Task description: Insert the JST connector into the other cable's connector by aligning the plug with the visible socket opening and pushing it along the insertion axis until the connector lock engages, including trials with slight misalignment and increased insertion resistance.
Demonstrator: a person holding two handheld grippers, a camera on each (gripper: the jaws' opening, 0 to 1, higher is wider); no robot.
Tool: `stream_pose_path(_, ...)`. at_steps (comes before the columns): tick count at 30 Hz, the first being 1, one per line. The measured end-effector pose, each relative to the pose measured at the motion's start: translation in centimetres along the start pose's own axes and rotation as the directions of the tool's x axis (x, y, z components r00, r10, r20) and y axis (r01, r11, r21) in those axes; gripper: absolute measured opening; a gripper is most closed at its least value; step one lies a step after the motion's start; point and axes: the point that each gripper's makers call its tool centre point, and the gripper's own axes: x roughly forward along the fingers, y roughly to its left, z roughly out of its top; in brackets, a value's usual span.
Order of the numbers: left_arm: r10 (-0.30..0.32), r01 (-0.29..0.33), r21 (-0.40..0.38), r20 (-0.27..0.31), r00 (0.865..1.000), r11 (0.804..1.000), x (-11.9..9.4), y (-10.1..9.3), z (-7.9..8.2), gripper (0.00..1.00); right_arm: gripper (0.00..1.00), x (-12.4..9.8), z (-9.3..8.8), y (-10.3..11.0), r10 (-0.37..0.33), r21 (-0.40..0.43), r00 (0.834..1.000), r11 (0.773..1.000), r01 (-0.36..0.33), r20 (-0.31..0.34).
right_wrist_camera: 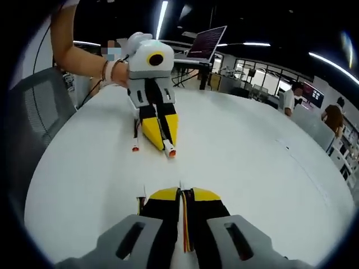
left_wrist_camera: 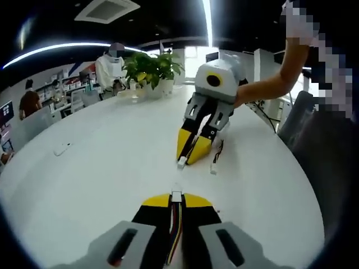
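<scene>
Cables are clamped in both grippers above the white table (left_wrist_camera: pixel 84 185). In the left gripper view, the left gripper (left_wrist_camera: pixel 176 199) has its jaws narrowed on a multicoloured cable (left_wrist_camera: pixel 175 232), whose white JST connector (left_wrist_camera: pixel 176 196) sticks out at the tips. Beyond it, the right gripper (left_wrist_camera: pixel 188 156) points back with its own white connector (left_wrist_camera: pixel 182 163) at its tips, a loose cable end (left_wrist_camera: pixel 213 166) dangling beside. The two connectors face each other, apart. Potted plants (left_wrist_camera: pixel 152 70) stand at the far edge.

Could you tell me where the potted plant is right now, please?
In the left gripper view, the potted plant stands at the far edge of the white table, up and left of the right gripper.
</scene>
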Motion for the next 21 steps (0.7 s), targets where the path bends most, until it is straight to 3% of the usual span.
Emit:
stream_pose_path(13, 0.004, -0.004, 0.057, 0.001, 1.000, 0.998, -0.9, 0.1, 2.2, 0.01, 0.04, -0.5, 3.0, -1.1, 0.043, -0.035, 0.997, 0.999, -0.041, 0.066)
stream_pose_path(21, 0.004, -0.005, 0.059, 0.014, 1.000, 0.998, -1.7, 0.3, 2.8, 0.01, 0.04, -0.3, 4.3, -0.1, 0.101, -0.048, 0.991, 0.994, -0.097, 0.092)
